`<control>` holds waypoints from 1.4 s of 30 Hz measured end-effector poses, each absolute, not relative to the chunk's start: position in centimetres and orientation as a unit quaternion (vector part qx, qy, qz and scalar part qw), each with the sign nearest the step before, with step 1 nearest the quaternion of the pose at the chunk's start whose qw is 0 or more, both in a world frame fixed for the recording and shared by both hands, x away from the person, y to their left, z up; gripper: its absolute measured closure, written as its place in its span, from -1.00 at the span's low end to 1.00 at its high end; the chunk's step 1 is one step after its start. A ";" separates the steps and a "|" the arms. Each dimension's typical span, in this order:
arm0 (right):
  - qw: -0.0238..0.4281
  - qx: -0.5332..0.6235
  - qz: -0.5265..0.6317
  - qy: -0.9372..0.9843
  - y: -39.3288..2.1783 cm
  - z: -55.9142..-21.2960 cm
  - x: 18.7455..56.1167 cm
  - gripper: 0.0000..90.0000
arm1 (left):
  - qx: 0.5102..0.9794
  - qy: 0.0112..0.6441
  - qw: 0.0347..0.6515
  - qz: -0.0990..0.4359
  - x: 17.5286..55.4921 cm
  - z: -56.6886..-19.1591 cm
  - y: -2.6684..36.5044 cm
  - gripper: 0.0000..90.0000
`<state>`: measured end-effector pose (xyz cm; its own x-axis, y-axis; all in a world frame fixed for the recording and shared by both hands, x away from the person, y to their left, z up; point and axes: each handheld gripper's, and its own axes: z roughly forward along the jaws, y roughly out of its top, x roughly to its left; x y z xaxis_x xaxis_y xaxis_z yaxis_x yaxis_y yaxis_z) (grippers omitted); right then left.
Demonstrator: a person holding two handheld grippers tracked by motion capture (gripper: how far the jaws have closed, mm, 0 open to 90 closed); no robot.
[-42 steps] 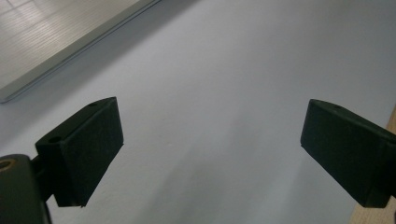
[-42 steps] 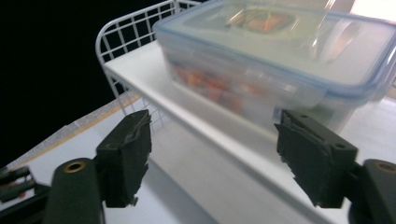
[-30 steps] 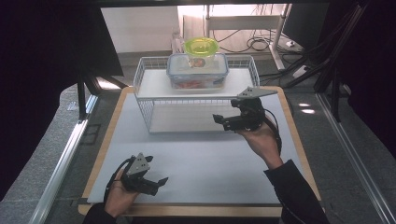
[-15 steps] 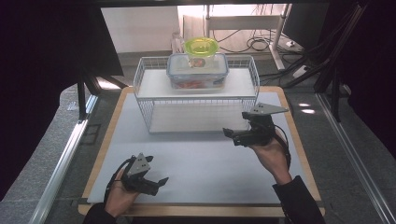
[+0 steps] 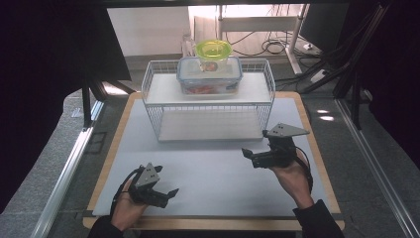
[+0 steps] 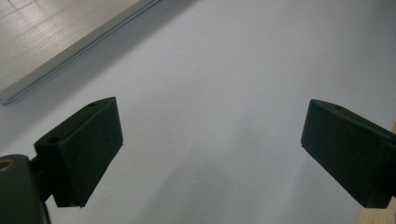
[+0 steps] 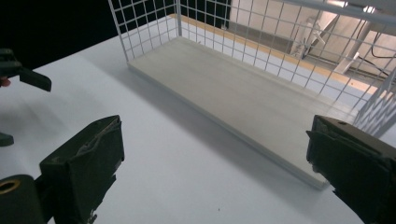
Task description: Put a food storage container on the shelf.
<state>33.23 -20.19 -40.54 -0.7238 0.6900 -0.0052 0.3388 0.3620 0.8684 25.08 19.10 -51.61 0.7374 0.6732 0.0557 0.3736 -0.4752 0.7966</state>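
Observation:
A white wire rack [image 5: 208,106] stands at the back of the pale mat [image 5: 208,173]. On its top shelf sits a clear box with a blue-rimmed lid [image 5: 210,77], and a yellow-green lidded bowl [image 5: 213,49] rests on that. My right gripper [image 5: 250,157] hovers in front of the rack's right end, pointing left. Its jaws have just been opening and hold nothing; in the right gripper view it [image 7: 215,163] faces the rack's bare lower board [image 7: 233,93]. My left gripper [image 5: 166,181] rests near the front left, open over bare mat [image 6: 210,70].
The mat lies on a wooden tabletop [image 5: 317,163] whose border shows on all sides. A metal rail [image 5: 69,168] runs along the floor at the left. Cables [image 5: 272,47] and dark stands crowd the back right. The left gripper's jaw tip [image 7: 28,77] shows at the far left.
My right gripper has come down and back from the rack's front right corner toward the person. The left gripper has stayed put.

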 end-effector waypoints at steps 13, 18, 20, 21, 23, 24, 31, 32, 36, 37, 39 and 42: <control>0.191 0.331 0.454 0.804 -21.8 -41.7 31.5 -0.91 | 0.840 0.311 0.405 0.184 25.1 -51.6 19.0 -0.88; 0.190 0.338 0.449 0.805 -22.4 -42.3 31.0 -0.91 | 0.839 0.313 0.406 0.183 25.1 -51.6 19.0 -0.88; 0.194 0.340 0.445 0.806 -22.7 -42.5 30.8 -0.91 | 0.839 0.313 0.406 0.183 25.1 -51.6 19.0 -0.88; 0.195 0.340 0.444 0.806 -22.8 -42.5 30.8 -0.92 | 0.839 0.313 0.406 0.183 25.1 -51.6 19.0 -0.88; 0.195 0.343 0.442 0.806 -23.0 -42.7 30.6 -0.92 | 0.839 0.313 0.406 0.183 25.1 -51.6 19.0 -0.88; 0.197 0.343 0.441 0.806 -23.1 -42.8 30.5 -0.92 | 0.839 0.313 0.406 0.183 25.1 -51.6 19.0 -0.88; 0.197 0.350 0.436 0.805 -23.9 -43.5 30.1 -0.94 | 0.840 0.312 0.405 0.183 25.1 -51.7 19.0 -0.88; 0.197 0.352 0.435 0.805 -24.0 -43.7 30.0 -0.94 | 0.840 0.312 0.405 0.183 25.1 -51.7 19.0 -0.88; 0.196 0.359 0.431 0.804 -24.5 -44.3 29.8 -0.96 | 0.840 0.312 0.404 0.183 25.1 -51.7 19.0 -0.88; 0.196 0.360 0.430 0.804 -24.7 -44.4 29.8 -0.97 | 0.840 0.312 0.404 0.183 25.1 -51.7 19.0 -0.88; 0.197 0.363 0.426 0.805 -25.0 -44.8 29.7 -0.97 | 0.840 0.312 0.404 0.183 25.1 -51.7 19.0 -0.88; 0.197 0.368 0.421 0.805 -25.4 -45.5 29.5 -0.97 | 0.840 0.312 0.404 0.183 25.1 -51.7 19.0 -0.88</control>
